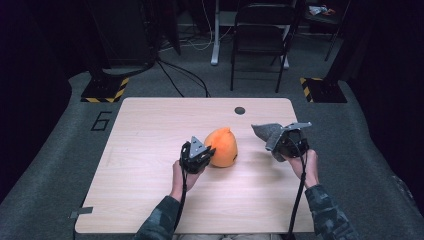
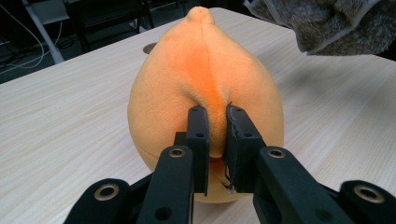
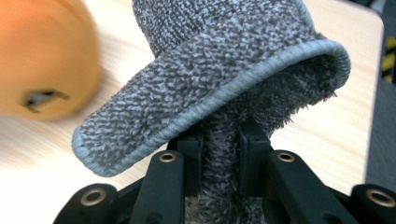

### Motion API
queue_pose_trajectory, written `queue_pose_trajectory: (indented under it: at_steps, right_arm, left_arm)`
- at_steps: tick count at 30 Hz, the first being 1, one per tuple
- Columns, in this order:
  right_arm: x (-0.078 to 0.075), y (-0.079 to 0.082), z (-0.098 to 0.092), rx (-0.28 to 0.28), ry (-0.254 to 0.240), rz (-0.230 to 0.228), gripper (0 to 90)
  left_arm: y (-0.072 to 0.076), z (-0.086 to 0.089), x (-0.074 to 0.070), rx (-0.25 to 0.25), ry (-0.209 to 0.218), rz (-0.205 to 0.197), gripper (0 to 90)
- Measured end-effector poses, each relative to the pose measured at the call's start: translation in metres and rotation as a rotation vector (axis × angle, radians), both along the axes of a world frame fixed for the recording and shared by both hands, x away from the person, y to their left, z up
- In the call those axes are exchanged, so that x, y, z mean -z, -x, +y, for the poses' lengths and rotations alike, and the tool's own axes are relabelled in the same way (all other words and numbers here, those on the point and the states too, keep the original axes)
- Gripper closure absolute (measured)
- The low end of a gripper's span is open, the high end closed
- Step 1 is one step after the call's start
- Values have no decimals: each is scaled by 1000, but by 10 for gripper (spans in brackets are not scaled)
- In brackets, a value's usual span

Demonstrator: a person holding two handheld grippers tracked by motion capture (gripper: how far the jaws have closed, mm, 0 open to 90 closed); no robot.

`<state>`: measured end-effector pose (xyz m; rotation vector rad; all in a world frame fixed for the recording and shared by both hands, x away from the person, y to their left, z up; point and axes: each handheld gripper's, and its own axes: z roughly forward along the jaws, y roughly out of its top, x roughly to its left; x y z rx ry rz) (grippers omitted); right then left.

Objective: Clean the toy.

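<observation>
The desk carries one big player: an orange plush fruit, pointed tip up, sitting right in front of the left claw. From the left gripper view that claw is nearly closed, its two black jaws pinching a fold of the plush fruit's orange skin along the darker seam, so the toy is pinned where it stands.

Off to the other side of the fruit, well apart from it, the right claw is held above the desk with a grey terry cloth flopping over it. In the right gripper view its jaws are all but closed on a bunched strip of that cloth, the hemmed edge drooping toward the fruit.

It looks like a wipe is coming. To do it well, I'd keep the left pinch firm and low so the soft body doesn't roll, bring the cloth in with its loose flap leading, and stroke the fruit's flank away from the left jaws so cloth and jaws don't tangle.
</observation>
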<state>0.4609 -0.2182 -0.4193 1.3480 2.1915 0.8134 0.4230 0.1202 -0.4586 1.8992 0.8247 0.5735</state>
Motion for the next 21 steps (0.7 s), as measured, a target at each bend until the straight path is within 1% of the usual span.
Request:
queue_pose_trajectory:
  at_steps: [1, 3, 5, 7, 8, 10, 12, 13, 14, 15, 17, 18, 19, 20, 21]
  right_arm:
    - [3, -1, -4, 16, 13, 6, 747]
    - [10, -3, -12, 45, 17, 28, 746]
    - [14, -5, -16, 59, 21, 38, 744]
    - [19, -7, -17, 67, 31, 47, 740]
    - [23, -8, -18, 73, 34, 62, 737]
    - [32, -11, -18, 71, 56, 80, 728]
    - [41, -13, -17, 83, 78, 96, 713]
    - [44, -13, -16, 96, 77, 119, 694]
    - [50, -16, -17, 94, 88, 117, 648]
    - [53, -17, -18, 93, 95, 117, 619]
    - [58, -19, -19, 109, 83, 139, 532]
    - [61, -21, -20, 106, 80, 135, 501]
    - [65, -22, -21, 116, 81, 144, 441]
    - [68, -23, -22, 111, 73, 151, 373]
    - [69, -24, -22, 112, 70, 154, 333]
  left_arm:
    - [0, 0, 0, -1, -2, -2, 799]
    - [0, 0, 0, -4, 0, -4, 797]
    - [-1, 0, 0, -6, -4, -6, 798]
    - [-1, 0, 1, -7, -5, -4, 799]
    - [-1, 0, 1, -6, -9, 0, 799]
    - [-1, 0, 1, -12, -1, -2, 801]
    - [-1, 0, 1, -12, -4, -2, 805]
    - [-1, 0, 1, -14, -6, 0, 806]
    - [-1, 0, 1, -20, -3, -2, 808]
    - [-1, 0, 2, -21, -3, -2, 809]
    - [-1, 1, 2, -28, -2, -3, 811]
    - [-1, 2, 2, -29, -3, 1, 812]
    - [-1, 3, 3, -36, -4, -4, 814]
    - [-2, 4, 2, -37, -6, 1, 817]
    - [-2, 5, 3, -47, -1, -4, 819]
